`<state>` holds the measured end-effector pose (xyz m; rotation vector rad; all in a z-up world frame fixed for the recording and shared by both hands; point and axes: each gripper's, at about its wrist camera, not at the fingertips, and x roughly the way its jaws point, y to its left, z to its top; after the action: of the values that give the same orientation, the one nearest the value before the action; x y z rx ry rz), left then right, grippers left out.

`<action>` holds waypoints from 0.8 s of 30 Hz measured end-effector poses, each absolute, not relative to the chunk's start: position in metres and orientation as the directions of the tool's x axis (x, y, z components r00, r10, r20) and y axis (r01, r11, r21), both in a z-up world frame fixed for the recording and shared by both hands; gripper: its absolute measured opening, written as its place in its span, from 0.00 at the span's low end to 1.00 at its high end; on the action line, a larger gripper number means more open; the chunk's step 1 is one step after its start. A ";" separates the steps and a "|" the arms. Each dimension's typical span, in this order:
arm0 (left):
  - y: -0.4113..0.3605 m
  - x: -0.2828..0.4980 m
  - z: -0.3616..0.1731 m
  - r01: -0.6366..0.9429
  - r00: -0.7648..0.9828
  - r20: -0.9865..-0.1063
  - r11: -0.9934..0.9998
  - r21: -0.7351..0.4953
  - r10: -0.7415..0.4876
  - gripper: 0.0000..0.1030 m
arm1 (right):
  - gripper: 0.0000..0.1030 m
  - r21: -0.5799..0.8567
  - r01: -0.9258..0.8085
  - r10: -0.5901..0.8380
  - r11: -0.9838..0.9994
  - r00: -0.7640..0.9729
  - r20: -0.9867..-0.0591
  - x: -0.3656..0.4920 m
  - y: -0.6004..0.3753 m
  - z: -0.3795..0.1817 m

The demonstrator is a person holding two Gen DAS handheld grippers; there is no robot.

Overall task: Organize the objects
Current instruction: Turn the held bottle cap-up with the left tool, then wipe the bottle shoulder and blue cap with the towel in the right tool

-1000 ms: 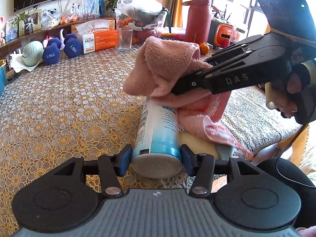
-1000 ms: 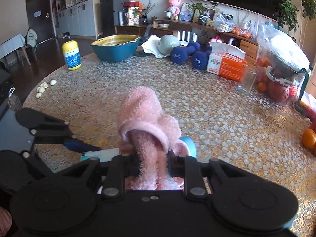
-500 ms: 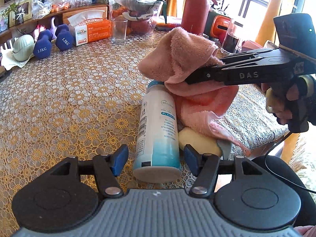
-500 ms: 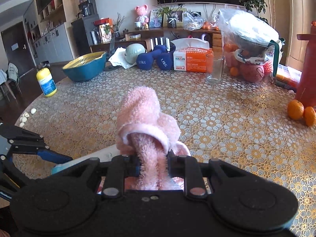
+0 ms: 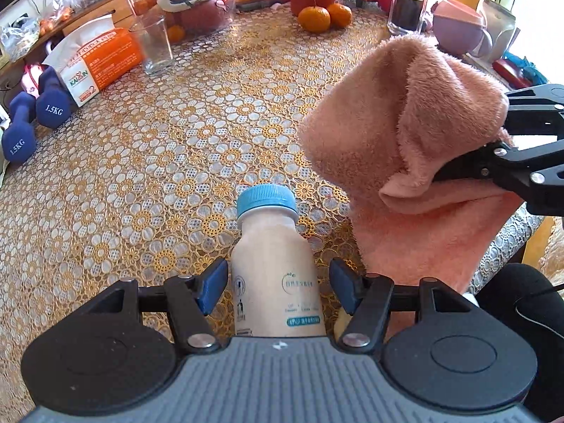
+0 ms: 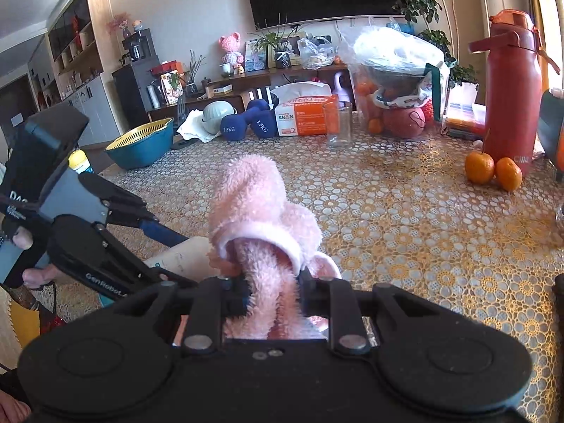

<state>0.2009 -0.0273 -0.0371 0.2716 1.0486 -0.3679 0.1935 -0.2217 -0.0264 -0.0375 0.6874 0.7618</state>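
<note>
A white bottle (image 5: 275,268) with a blue cap stands upright on the lace tablecloth, between the blue pads of my left gripper (image 5: 278,282). The pads stand a little apart from its sides, so the left gripper is open around it. My right gripper (image 6: 271,282) is shut on a pink fluffy towel (image 6: 257,211) and holds it up above the table, just right of the bottle. In the left wrist view the towel (image 5: 405,134) hangs from the right gripper's black fingers (image 5: 493,169). The bottle's side (image 6: 183,257) shows in the right wrist view.
At the back stand a clear glass (image 5: 153,46), an orange tissue box (image 5: 95,60), blue dumbbells (image 5: 35,120), two oranges (image 5: 324,16), a red flask (image 6: 511,84) and a bagged bowl (image 6: 398,56). A teal basket (image 6: 141,144) sits far left. The table's edge (image 5: 511,239) runs right.
The bottle went from lying gripped in my left gripper to standing upright, and the left jaws opened off it. The right gripper with the towel lifted away to the right.
</note>
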 end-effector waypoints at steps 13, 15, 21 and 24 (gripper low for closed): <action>-0.022 0.193 -0.034 0.443 0.492 -0.858 0.891 0.101 -0.148 0.51 | 0.20 0.270 -0.611 0.633 0.744 0.515 -0.578 0.191 -0.223 -0.035; -0.012 0.186 -0.024 0.412 0.537 -0.827 0.907 0.087 -0.165 0.51 | 0.20 0.276 -0.612 0.637 0.741 0.509 -0.579 0.190 -0.220 -0.034; 0.020 0.169 0.010 0.316 0.665 -0.721 0.948 0.035 -0.195 0.51 | 0.20 0.309 -0.624 0.673 0.717 0.507 -0.538 0.188 -0.205 -0.021; 0.027 0.162 0.021 0.312 0.709 -0.675 0.949 0.041 -0.204 0.50 | 0.20 0.312 -0.653 0.706 0.691 0.516 -0.485 0.188 -0.190 -0.002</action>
<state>0.1619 0.0265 0.0207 0.1564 0.7290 -0.2874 0.1882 -0.1902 -0.0021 0.0938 0.6257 0.8175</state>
